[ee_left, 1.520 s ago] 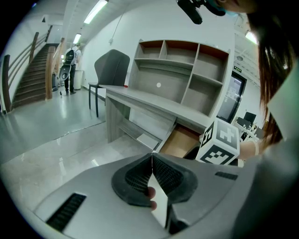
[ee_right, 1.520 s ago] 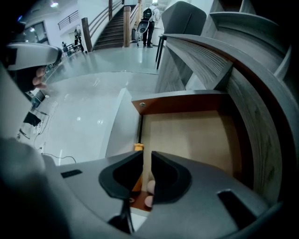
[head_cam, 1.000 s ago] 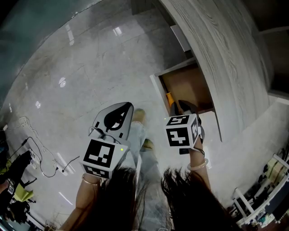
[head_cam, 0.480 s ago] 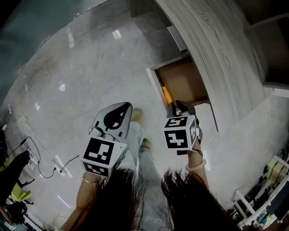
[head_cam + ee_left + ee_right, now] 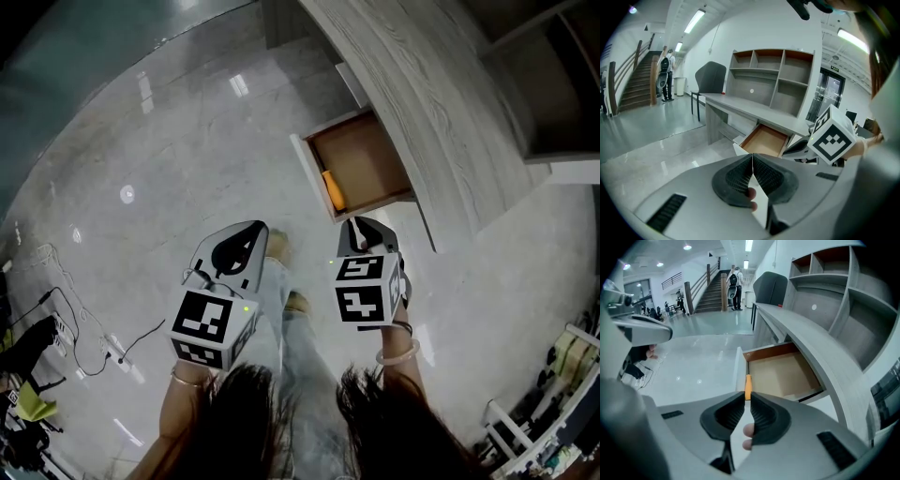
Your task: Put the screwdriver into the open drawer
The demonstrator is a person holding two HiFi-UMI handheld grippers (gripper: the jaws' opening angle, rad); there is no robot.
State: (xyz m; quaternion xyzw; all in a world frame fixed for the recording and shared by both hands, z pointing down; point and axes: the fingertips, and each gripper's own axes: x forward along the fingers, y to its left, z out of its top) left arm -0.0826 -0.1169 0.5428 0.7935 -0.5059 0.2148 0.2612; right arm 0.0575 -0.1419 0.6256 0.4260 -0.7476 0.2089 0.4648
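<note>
The screwdriver's orange handle lies inside the open drawer, along the inner side of its white front panel. My right gripper hovers just outside the drawer's near corner, apart from the handle. In the right gripper view the handle shows just beyond my right gripper; its jaws stand together save a thin slit, with nothing between them. My left gripper hangs over the floor to the left, shut and empty. The drawer also shows in the left gripper view.
A grey desk with shelving runs above the drawer. A dark chair stands at the desk's far end, near stairs and distant people. Cables lie on the glossy floor at left. The person's feet are below the grippers.
My right gripper has drawn back out of the drawer towards the person. The orange-handled screwdriver stays in the drawer. The left gripper has hardly moved.
</note>
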